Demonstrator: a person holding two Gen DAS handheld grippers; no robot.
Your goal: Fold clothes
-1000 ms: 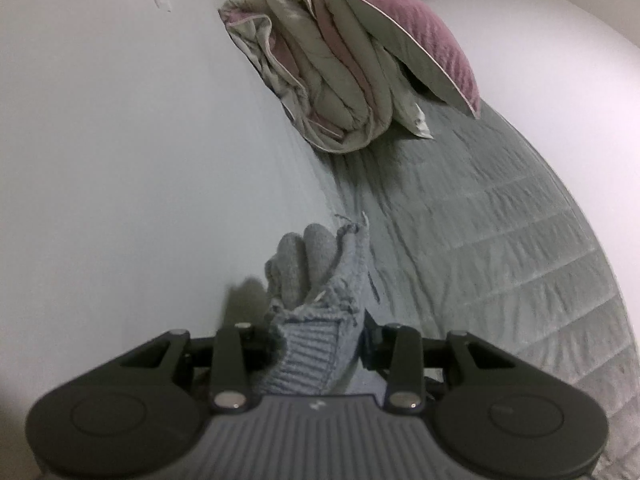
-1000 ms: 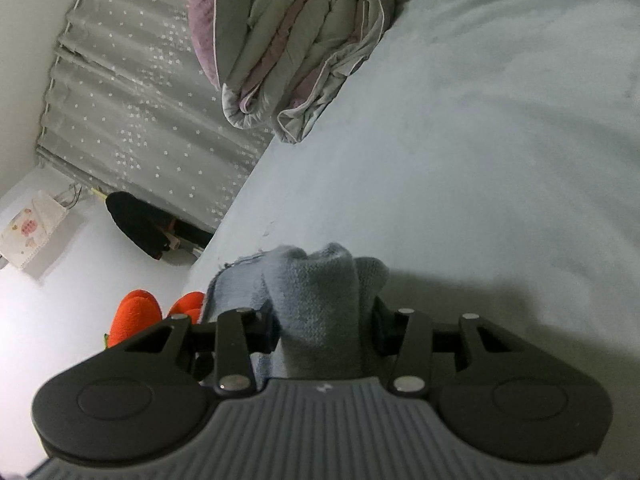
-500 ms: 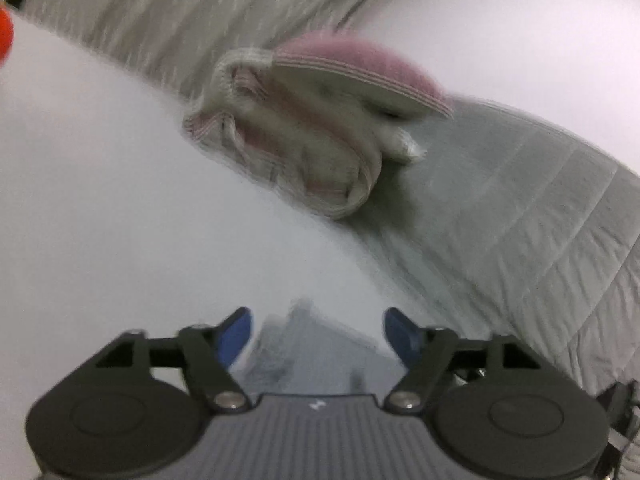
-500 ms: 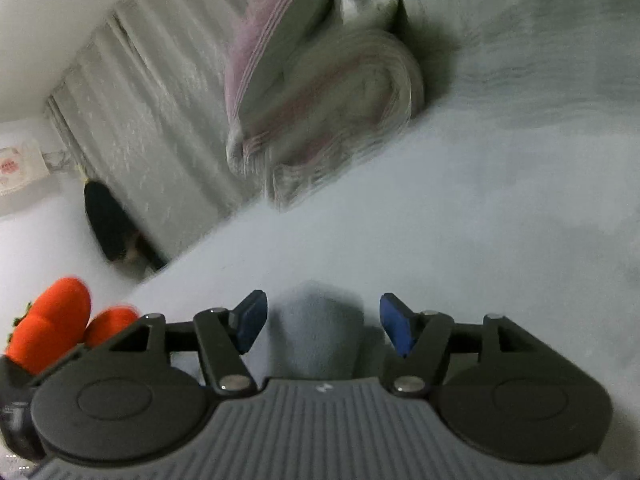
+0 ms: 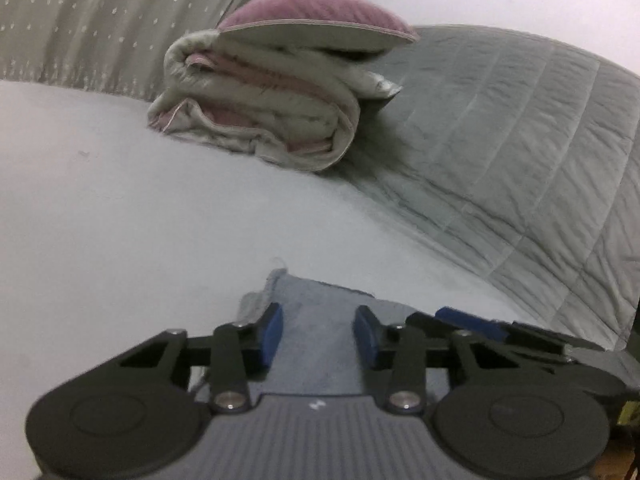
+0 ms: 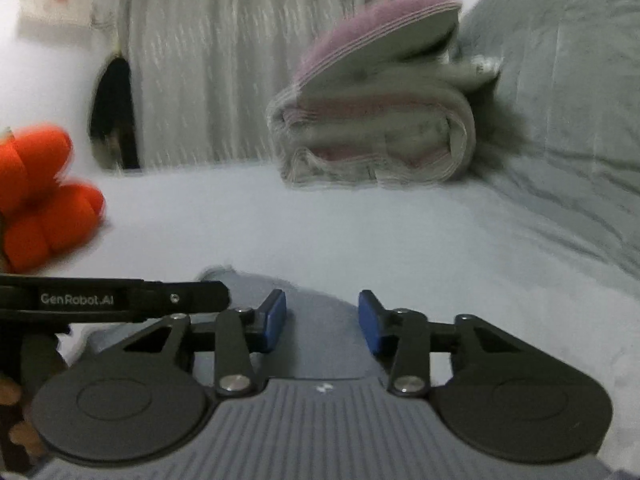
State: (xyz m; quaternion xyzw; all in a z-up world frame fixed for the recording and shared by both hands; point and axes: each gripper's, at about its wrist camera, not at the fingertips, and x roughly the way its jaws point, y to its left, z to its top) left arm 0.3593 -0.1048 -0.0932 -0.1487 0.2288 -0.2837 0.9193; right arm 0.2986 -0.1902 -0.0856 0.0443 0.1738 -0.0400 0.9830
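Observation:
A grey knit garment (image 5: pixel 320 316) lies flat on the pale bed sheet (image 5: pixel 120 220), close in front of both grippers. In the left wrist view my left gripper (image 5: pixel 319 334) hovers over it, blue pads apart, jaws closing, with the cloth lying between them but not pinched. The right gripper (image 5: pixel 476 326) shows just to its right. In the right wrist view my right gripper (image 6: pixel 323 320) stands the same way over the garment (image 6: pixel 320 332), jaws closing, pads clear of the cloth. The left gripper (image 6: pixel 120 300) reaches in from the left, a person's hand (image 6: pixel 16 420) below it.
A folded grey and pink quilt (image 5: pixel 260 120) with a purple pillow (image 5: pixel 316 16) on top sits farther up the bed. A quilted grey cover (image 5: pixel 520 160) lies to the right. An orange plush toy (image 6: pixel 40 196) sits at the left, a dotted curtain (image 6: pixel 224 60) behind.
Both grippers held the bunched grey garment a second ago. They let it go, rolled level and opened wide, then narrowed again. The garment now lies flat.

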